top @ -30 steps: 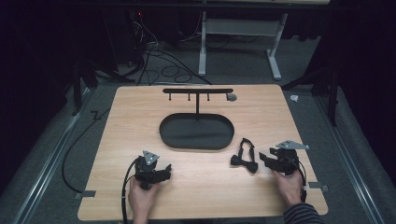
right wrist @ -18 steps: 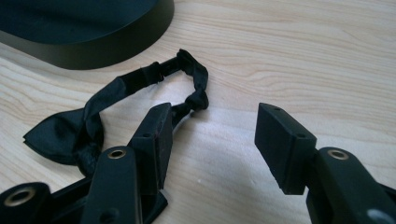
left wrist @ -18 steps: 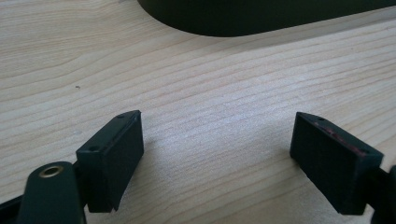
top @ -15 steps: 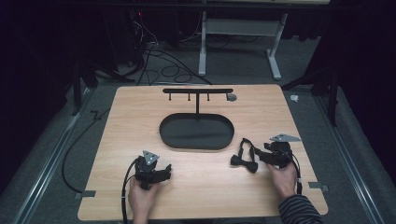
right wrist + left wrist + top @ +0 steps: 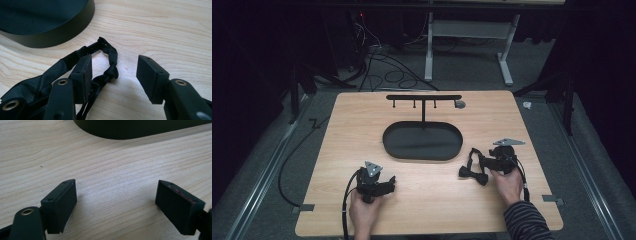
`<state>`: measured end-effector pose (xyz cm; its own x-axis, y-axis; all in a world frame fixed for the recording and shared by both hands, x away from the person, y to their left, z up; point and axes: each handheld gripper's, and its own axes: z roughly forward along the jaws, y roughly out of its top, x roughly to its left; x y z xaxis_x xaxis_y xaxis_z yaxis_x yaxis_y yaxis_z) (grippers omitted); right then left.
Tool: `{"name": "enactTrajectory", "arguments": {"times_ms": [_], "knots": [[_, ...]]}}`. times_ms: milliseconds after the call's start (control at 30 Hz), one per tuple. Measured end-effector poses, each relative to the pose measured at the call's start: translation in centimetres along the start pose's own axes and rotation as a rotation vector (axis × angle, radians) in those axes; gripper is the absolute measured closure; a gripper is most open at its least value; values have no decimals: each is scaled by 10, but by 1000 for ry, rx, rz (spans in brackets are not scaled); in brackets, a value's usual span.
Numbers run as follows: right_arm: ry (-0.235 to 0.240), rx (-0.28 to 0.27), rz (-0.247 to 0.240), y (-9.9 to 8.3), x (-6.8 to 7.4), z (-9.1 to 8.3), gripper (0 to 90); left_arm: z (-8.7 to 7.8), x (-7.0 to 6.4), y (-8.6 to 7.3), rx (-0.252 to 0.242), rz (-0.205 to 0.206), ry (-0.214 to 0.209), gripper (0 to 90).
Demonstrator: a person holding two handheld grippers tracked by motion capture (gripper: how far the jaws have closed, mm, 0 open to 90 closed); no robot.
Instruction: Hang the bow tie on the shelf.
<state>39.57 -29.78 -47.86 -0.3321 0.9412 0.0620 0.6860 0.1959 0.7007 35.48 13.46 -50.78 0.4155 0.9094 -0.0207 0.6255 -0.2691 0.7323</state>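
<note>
Surroundings: a black oval tray [image 5: 422,141] is sitting mid-table with a T-shaped hook stand [image 5: 423,98] rising behind it; nothing is blocking either gripper.
Bow tie [image 5: 474,172]: black satin, its knot lying right of the tray, its crumpled strap [image 5: 110,58] looping toward the tray.
Axis: running roughly left-right, slightly tilted.
Left gripper [image 5: 117,202]: jaws standing wide over bare wood [image 5: 112,165].
Right gripper [image 5: 113,75]: jaws gaping, straddling the strap, one jaw touching it.

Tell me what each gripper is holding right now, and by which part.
Nothing is held. The left gripper is open over bare table. The right gripper is open around the strap of the black bow tie, not yet clamped.
</note>
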Motion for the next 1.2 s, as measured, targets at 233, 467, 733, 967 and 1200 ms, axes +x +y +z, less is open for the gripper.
{"name": "enactTrajectory", "arguments": {"times_ms": [233,467,733,967,1200], "knots": [[0,23,-14,-1,1,6,513,0,0,0,0,0,0,178],[9,44,-26,-1,1,9,566,0,0,0,0,0,0,178],[-3,59,-74,-5,6,13,663,0,0,0,0,1,-1,178],[-2,62,-118,-5,13,13,791,0,0,0,0,1,-1,178],[6,65,-114,-5,13,13,812,0,0,0,0,1,-1,178]]}}
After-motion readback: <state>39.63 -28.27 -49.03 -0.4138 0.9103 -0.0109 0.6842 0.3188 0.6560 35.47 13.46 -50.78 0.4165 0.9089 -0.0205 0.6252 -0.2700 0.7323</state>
